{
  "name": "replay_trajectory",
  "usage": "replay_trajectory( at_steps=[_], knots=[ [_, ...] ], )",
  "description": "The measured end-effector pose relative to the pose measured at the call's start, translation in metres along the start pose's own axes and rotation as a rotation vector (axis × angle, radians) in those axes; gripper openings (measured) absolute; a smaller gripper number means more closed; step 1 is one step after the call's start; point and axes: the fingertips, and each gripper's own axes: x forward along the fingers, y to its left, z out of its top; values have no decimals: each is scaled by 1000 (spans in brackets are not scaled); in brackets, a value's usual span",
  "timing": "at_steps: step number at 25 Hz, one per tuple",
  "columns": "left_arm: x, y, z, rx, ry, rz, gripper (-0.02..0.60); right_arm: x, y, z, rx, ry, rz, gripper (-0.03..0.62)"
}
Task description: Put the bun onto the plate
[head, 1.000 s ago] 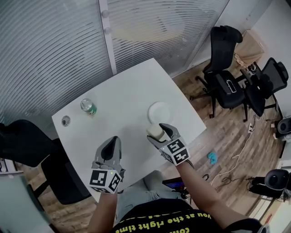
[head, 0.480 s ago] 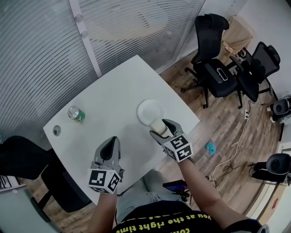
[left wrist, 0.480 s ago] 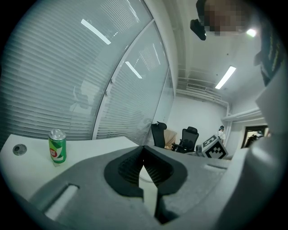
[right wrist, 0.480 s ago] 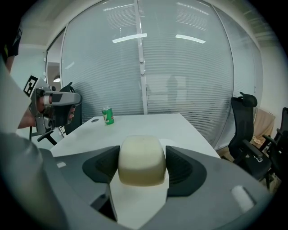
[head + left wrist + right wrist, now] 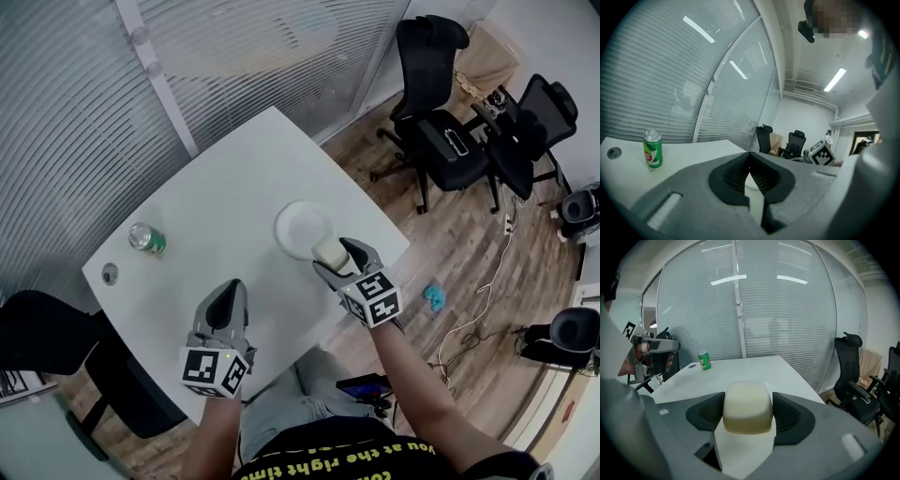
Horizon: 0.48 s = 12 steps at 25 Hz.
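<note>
A pale cream bun [image 5: 329,251] [image 5: 747,407] is clamped between the jaws of my right gripper [image 5: 336,260] [image 5: 748,413], held above the near right edge of the white plate [image 5: 302,228] on the white table [image 5: 234,206]. In the right gripper view the bun fills the gap between the dark pads. My left gripper [image 5: 228,306] [image 5: 751,177] hovers over the table's near edge, to the left of the plate, with its jaws closed together and nothing between them.
A green soda can [image 5: 146,238] [image 5: 652,148] [image 5: 704,360] stands at the table's far left, beside a small round cap [image 5: 110,274] in the tabletop. Black office chairs [image 5: 441,103] stand on the wooden floor to the right. A glass wall with blinds lies behind the table.
My right gripper has carried the bun up and to the right toward the plate's near edge. The head view has shifted, so the table sits further left. The left gripper stays put.
</note>
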Motion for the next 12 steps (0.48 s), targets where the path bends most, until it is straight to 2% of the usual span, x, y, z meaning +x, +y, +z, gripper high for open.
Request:
replay_trajectory(
  at_steps=[12],
  knots=[
    [11, 15, -6, -28, 13, 44, 1, 24, -17, 0, 10, 19, 17, 325]
  ],
)
